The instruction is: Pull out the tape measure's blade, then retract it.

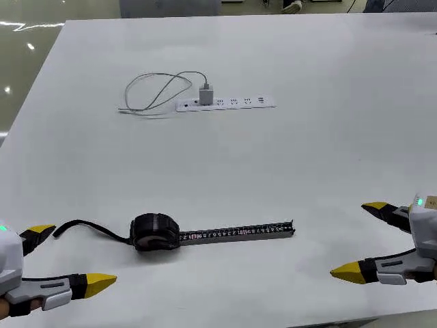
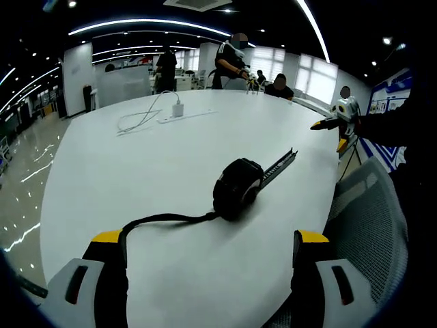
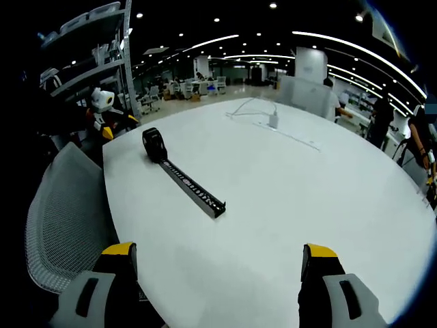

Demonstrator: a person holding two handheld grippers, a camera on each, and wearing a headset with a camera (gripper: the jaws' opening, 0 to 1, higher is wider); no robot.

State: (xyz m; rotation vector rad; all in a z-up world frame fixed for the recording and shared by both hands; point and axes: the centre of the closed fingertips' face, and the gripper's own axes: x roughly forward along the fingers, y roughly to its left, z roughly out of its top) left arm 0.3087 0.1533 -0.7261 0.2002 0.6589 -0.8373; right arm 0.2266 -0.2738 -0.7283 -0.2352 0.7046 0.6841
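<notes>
Tape measure [image 1: 156, 232] (blade [image 1: 239, 231] out) between left gripper [image 1: 75, 254], right gripper [image 1: 353, 239]; fingers [image 1: 101, 279] apart.

Nothing really legible tbh. Tape measure's blade [image 1: 235, 233] has digits + tick marks printed along it, lying out on the white surface [image 1: 321, 157], but they're too small & blurry to read in any view.

Low at 7 o'clock in the head view: left gripper [image 1: 72, 254], fingers [image 1: 99, 279] spread wide, yellow tips aimed toward 3 o'clock. Low at 4 o'clock: right gripper [image 1: 356, 239], likewise spread wide, tips aimed toward 9 o'clock. Facing each other, well apart. In each gripper view, the opposite gripper small and far off.
</notes>
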